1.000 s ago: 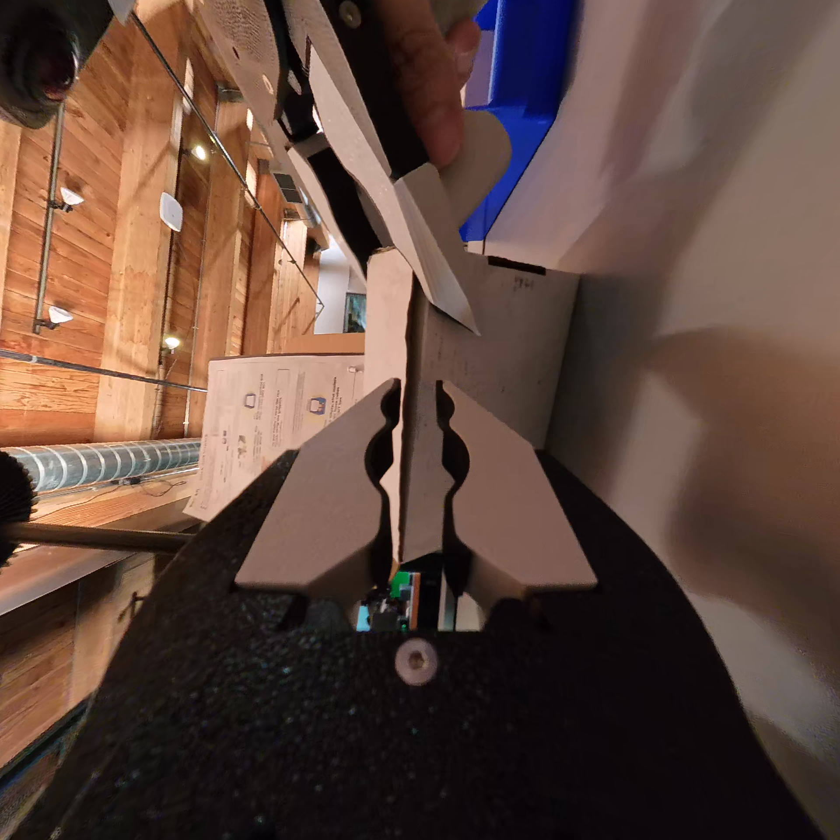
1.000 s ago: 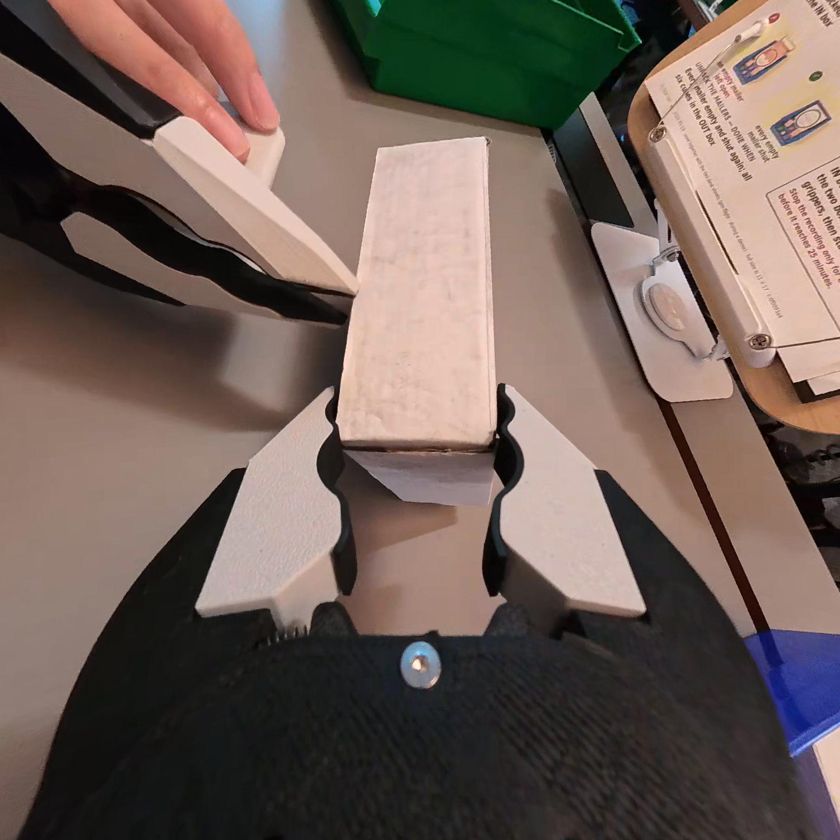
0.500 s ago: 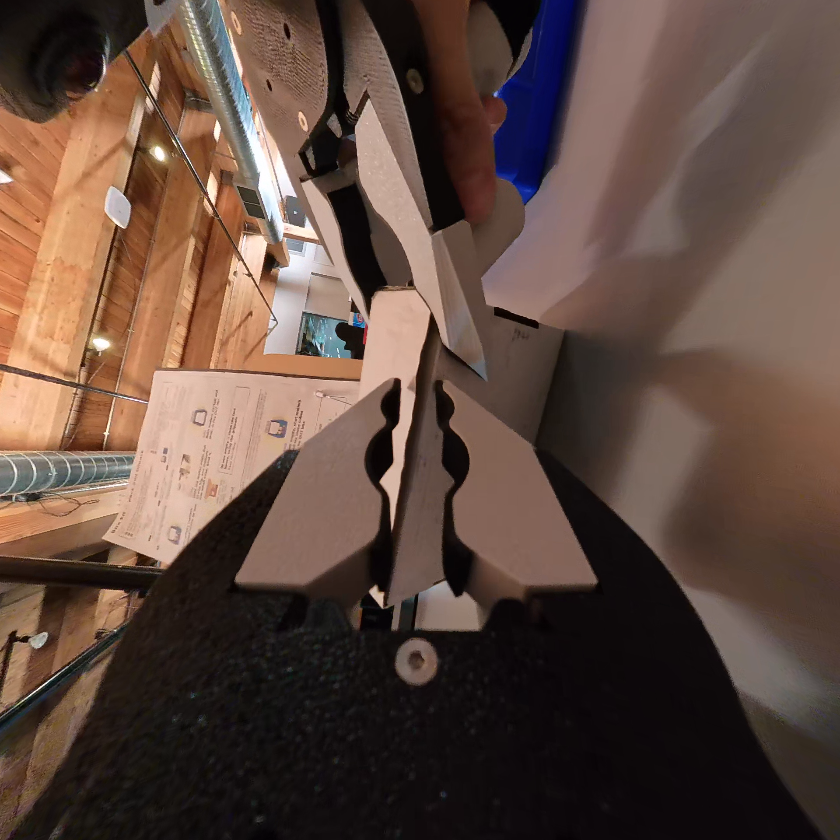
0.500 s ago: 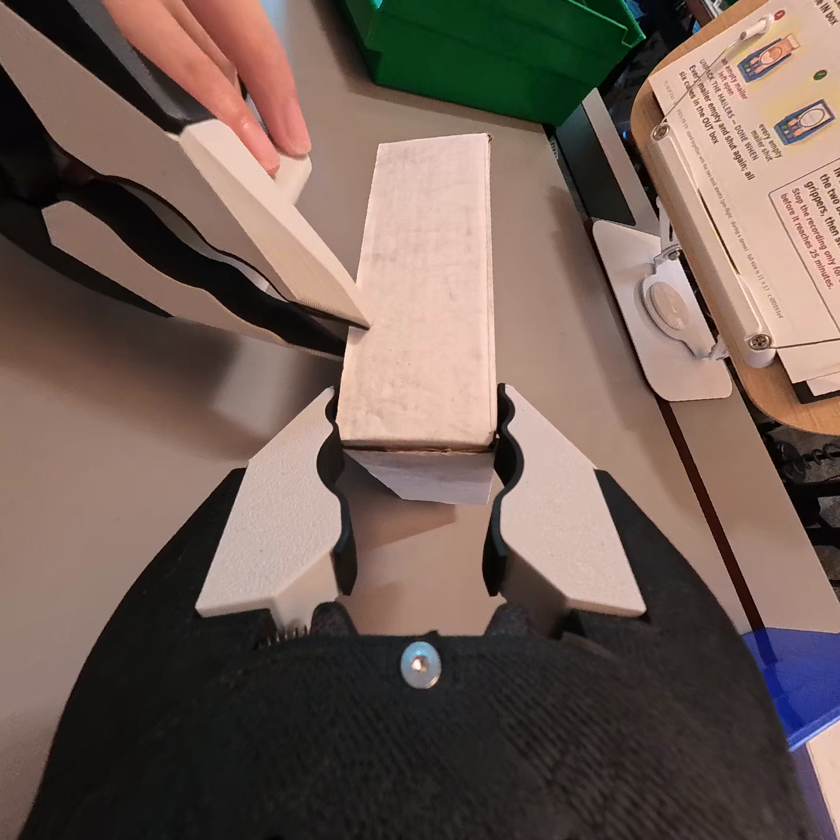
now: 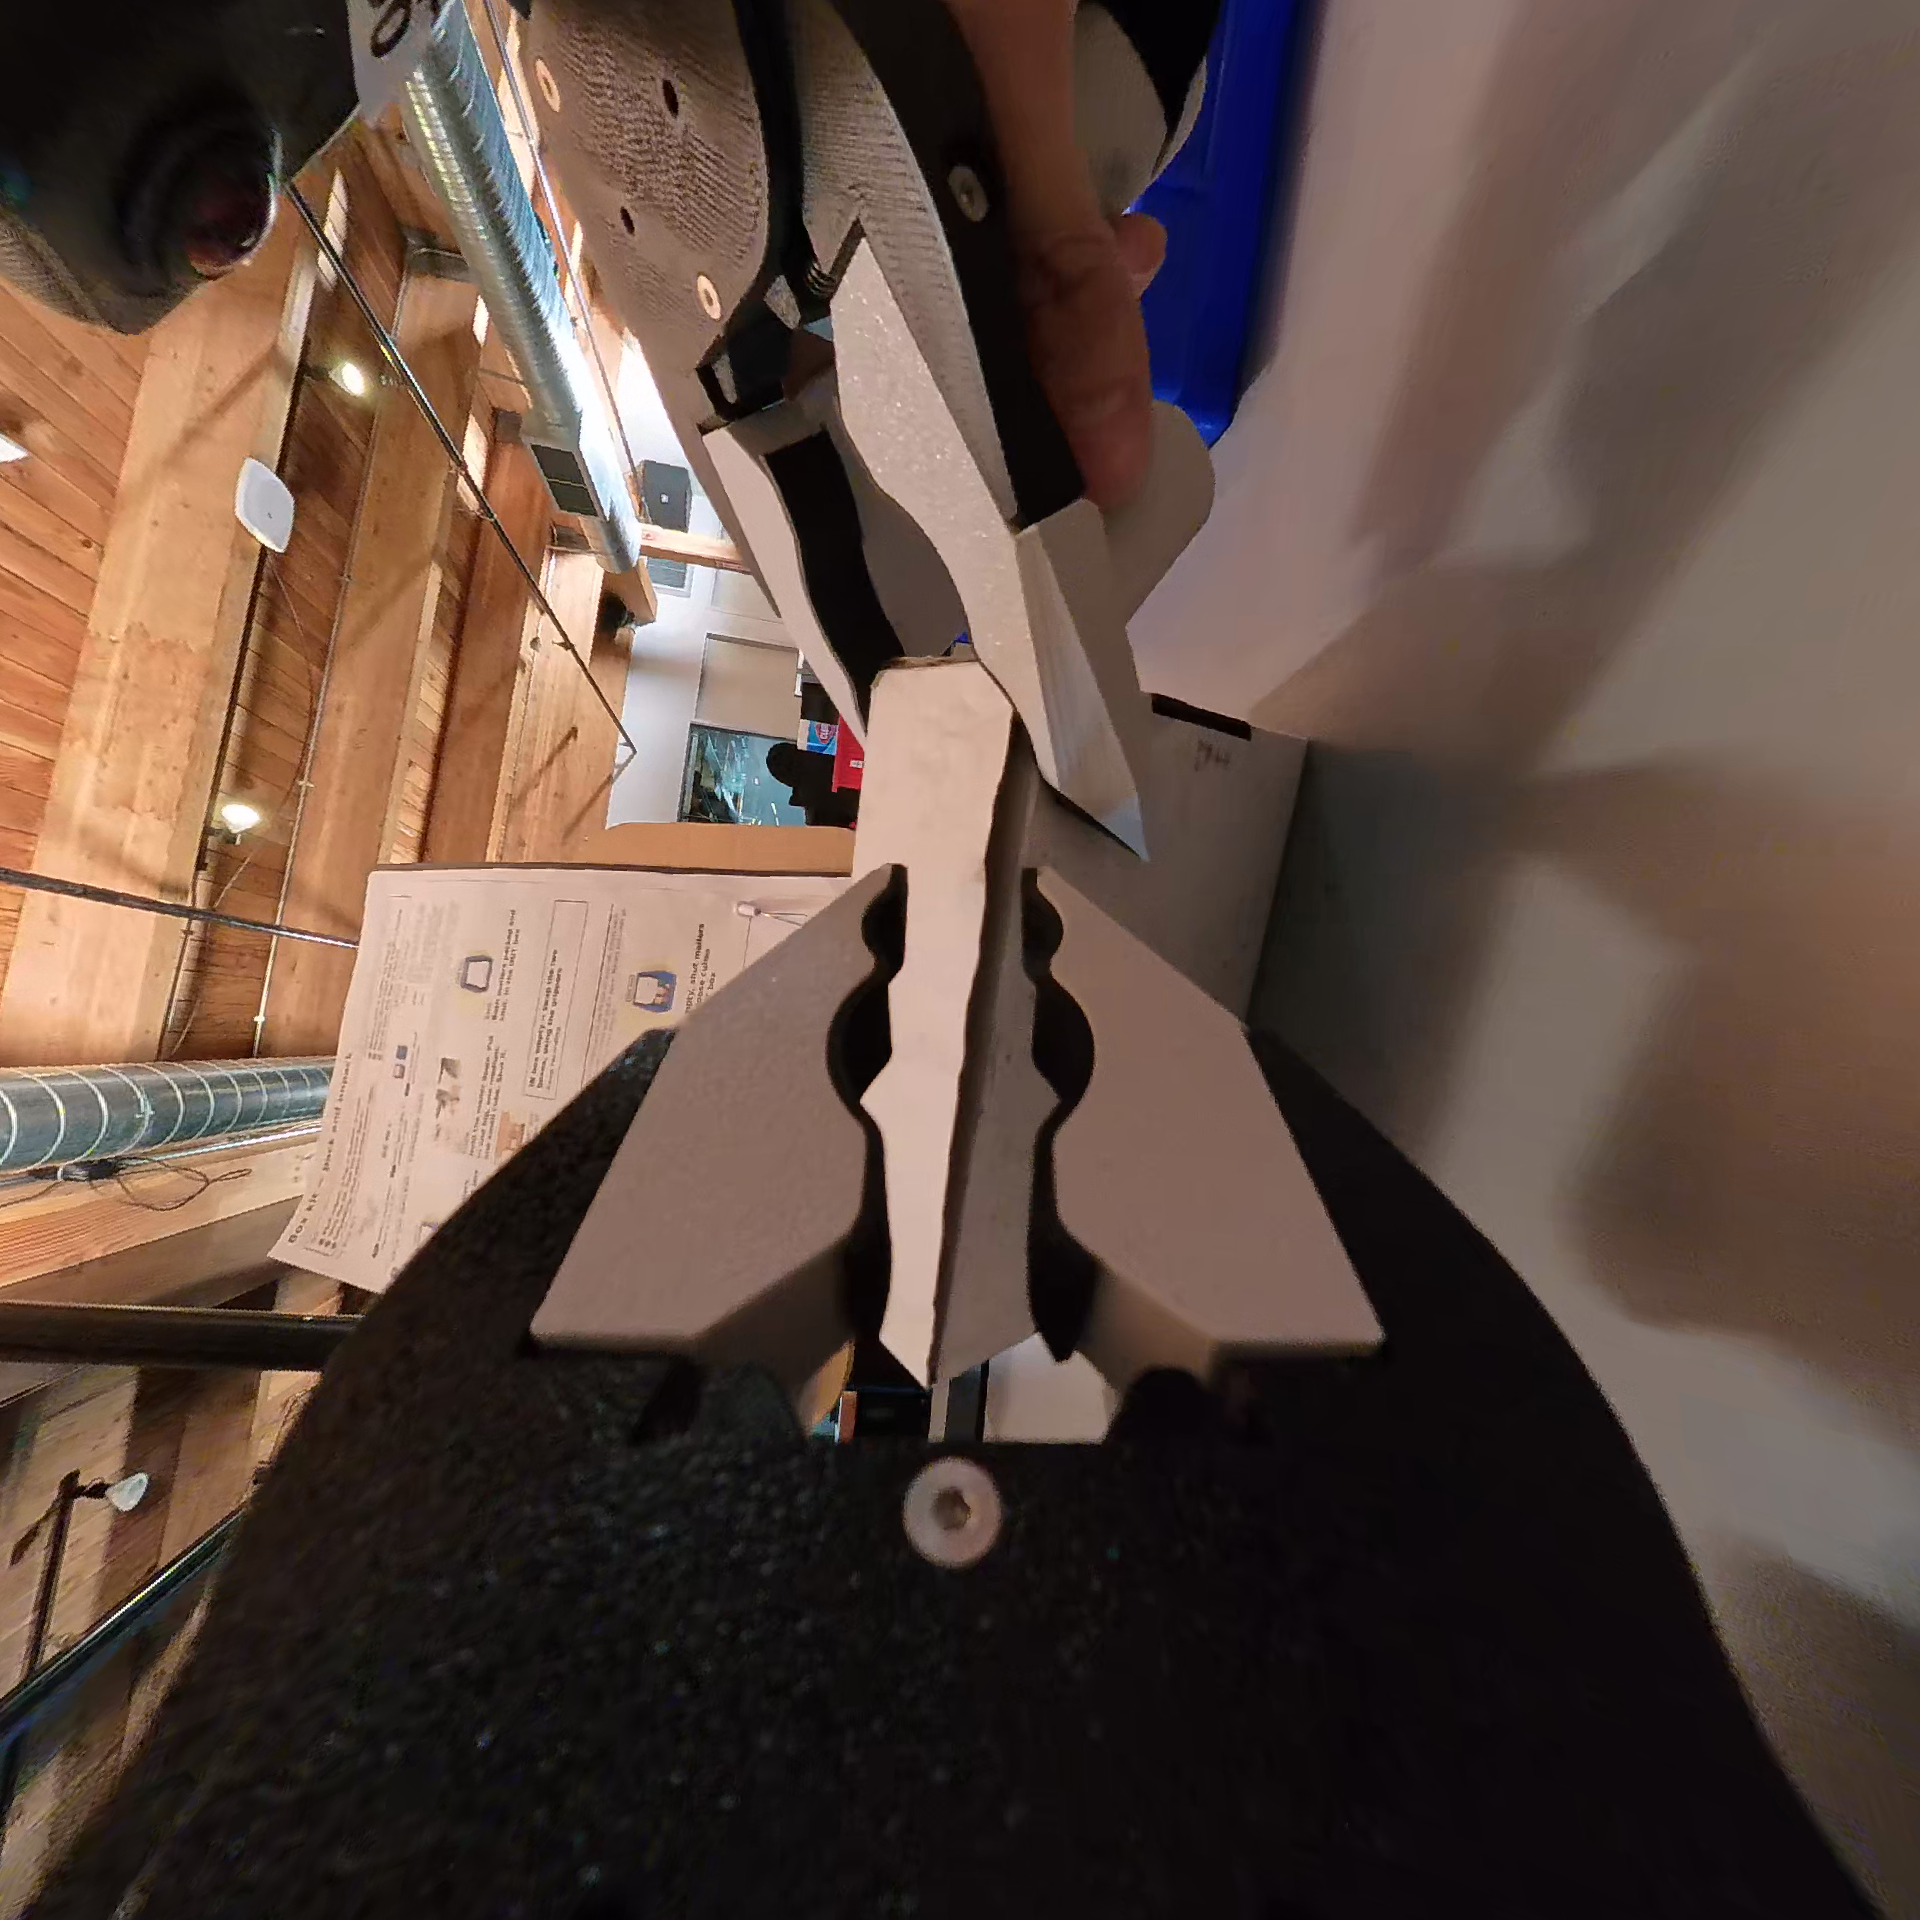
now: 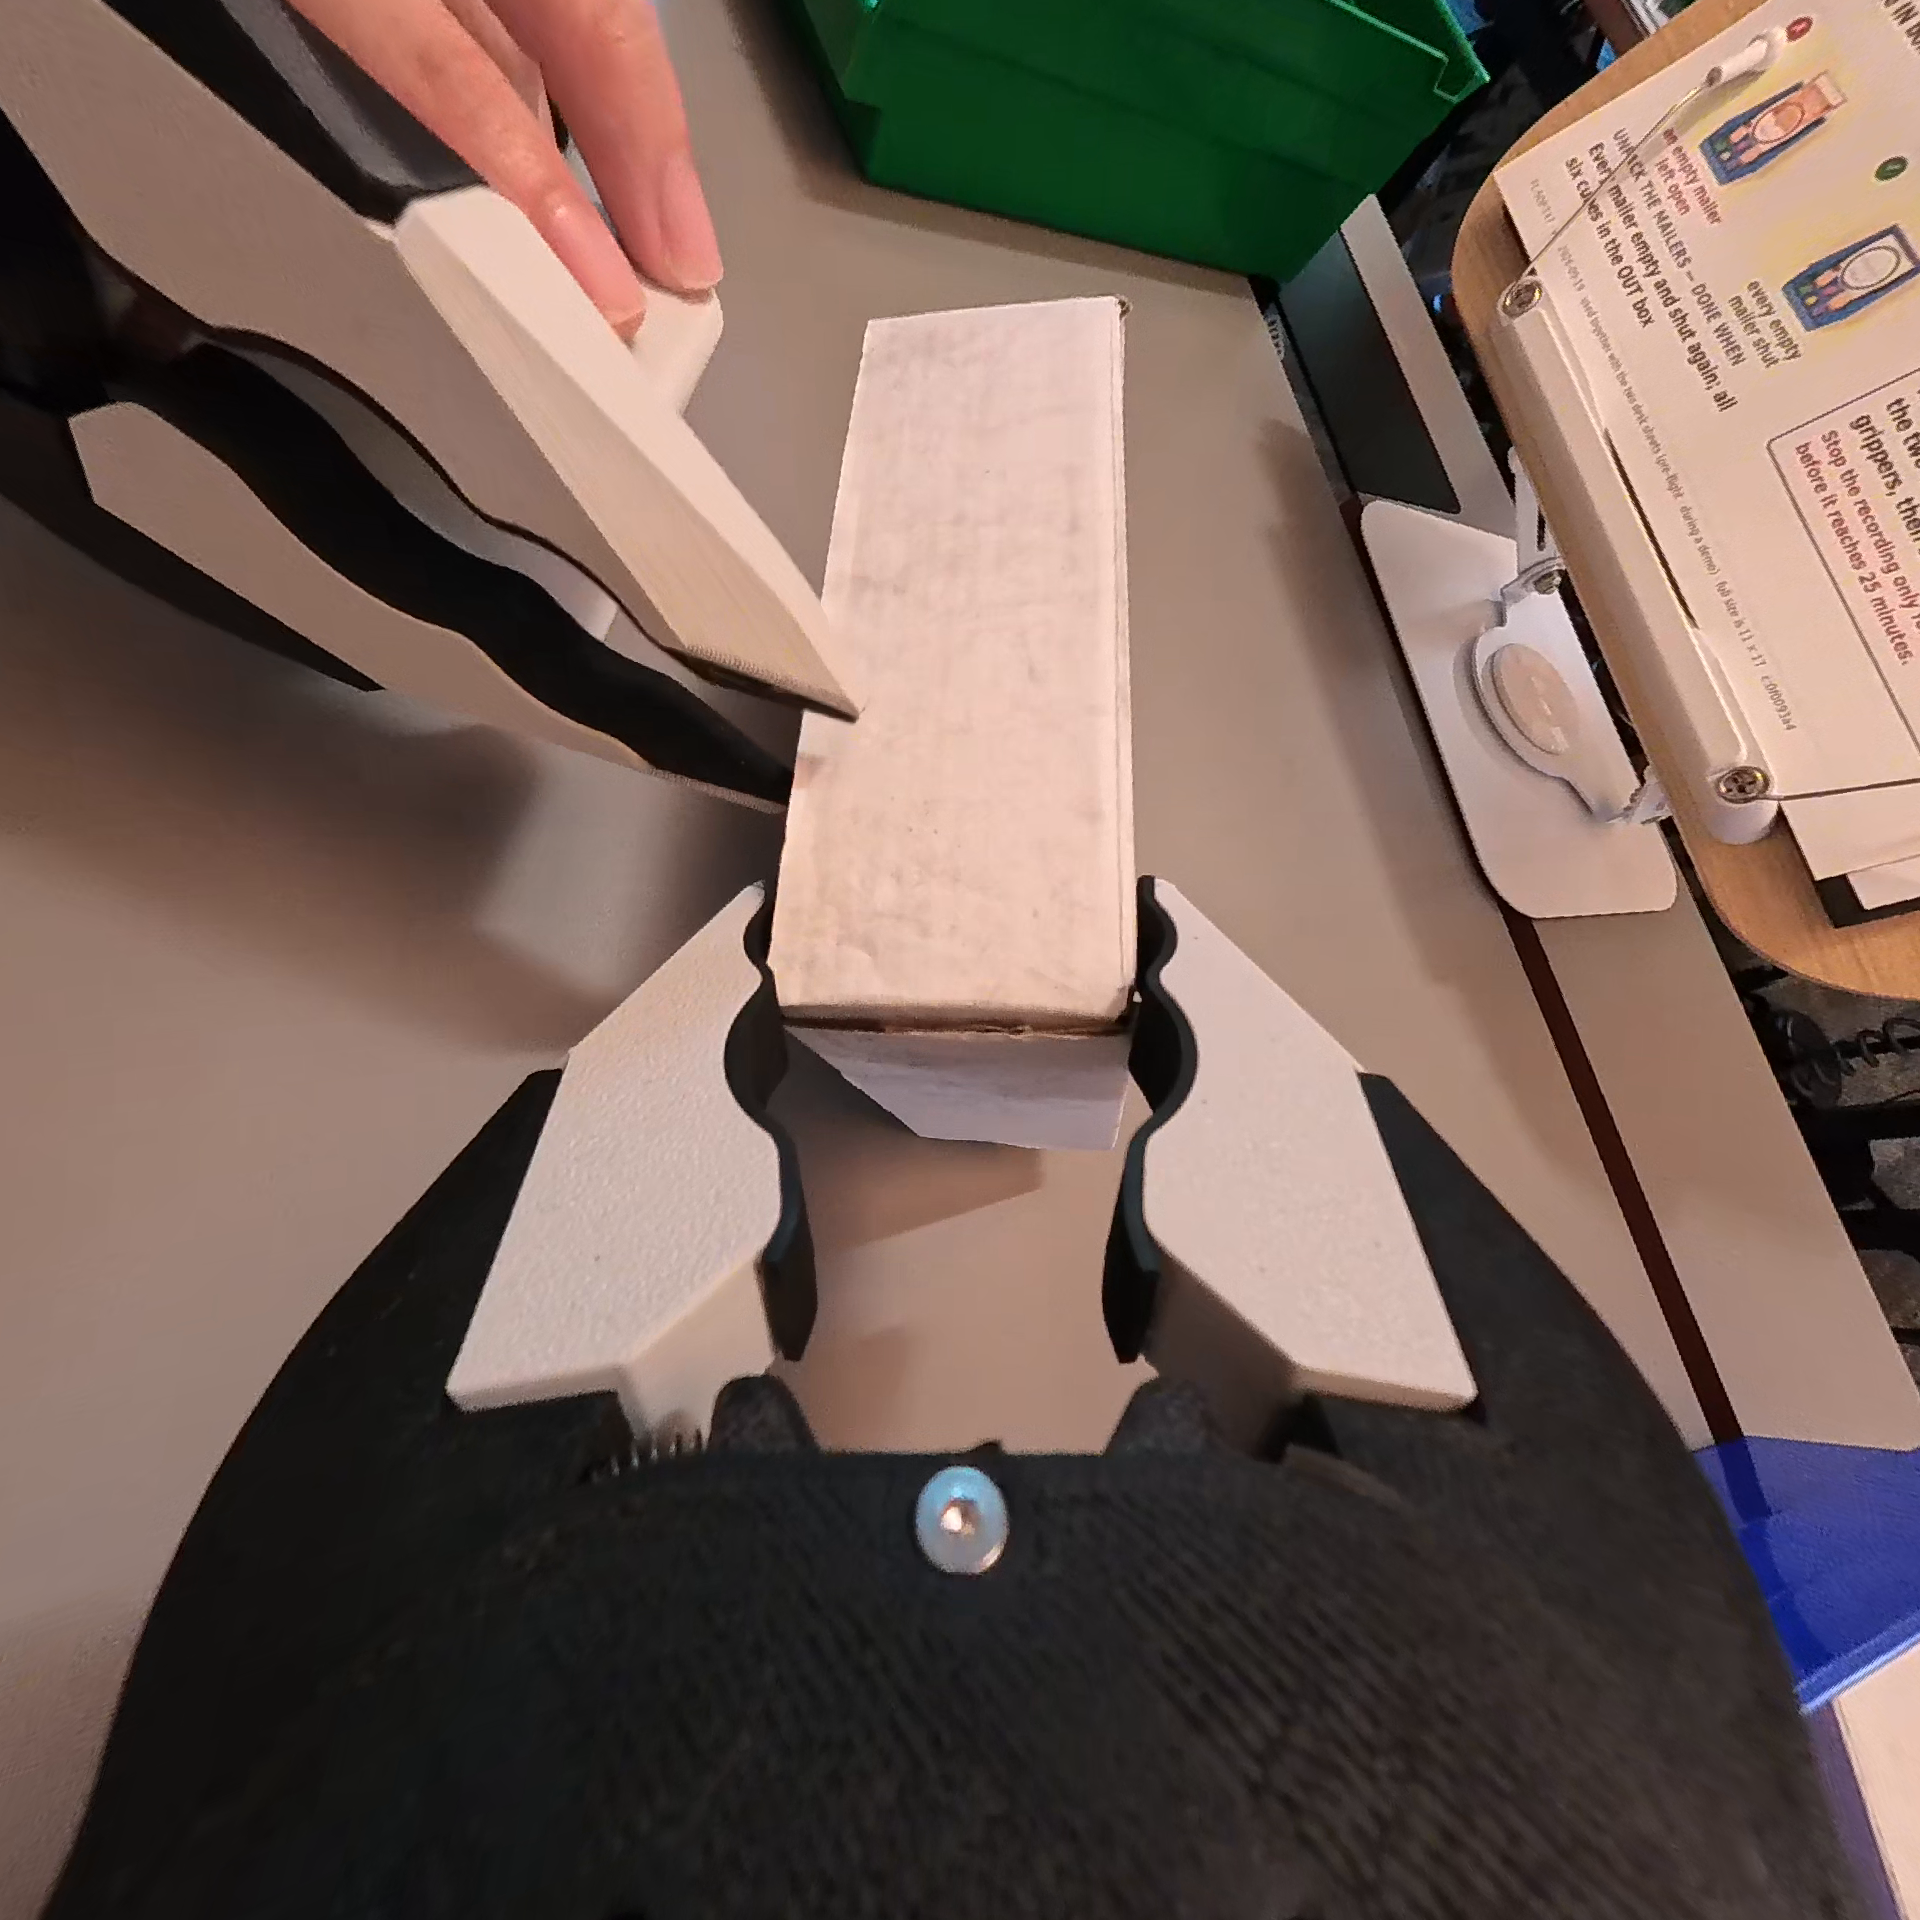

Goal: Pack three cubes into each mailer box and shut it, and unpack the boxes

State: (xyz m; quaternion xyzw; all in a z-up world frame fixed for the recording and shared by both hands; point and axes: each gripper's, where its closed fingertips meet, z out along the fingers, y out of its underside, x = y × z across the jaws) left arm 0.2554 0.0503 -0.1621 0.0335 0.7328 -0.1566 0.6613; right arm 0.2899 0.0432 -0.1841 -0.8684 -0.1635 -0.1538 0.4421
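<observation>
A long white mailer box [image 6: 966,644] lies shut on the grey table [image 6: 260,1039]. My right gripper [image 6: 953,904] is shut on its near end, one finger on each long side. My left gripper [image 6: 810,753] comes in from the left, tilted, with one tip on the box's top left edge and the other below it. In the left wrist view, my left gripper [image 5: 961,883] is shut on a thin cardboard edge of the box [image 5: 940,831], and a finger [image 5: 1060,665] of the right gripper shows beyond it. No cubes are in view.
A green bin [image 6: 1122,114] stands at the back of the table. A blue bin [image 6: 1808,1558] is at the near right. A clipboard with an instruction sheet [image 6: 1714,416] and a white bracket [image 6: 1507,707] lie along the right edge. A person's hand [image 6: 582,135] holds the left gripper.
My left gripper has slid right and forward along the box's left side, so its upper tip now rests on the box's top edge. The right gripper and the box have stayed put.
</observation>
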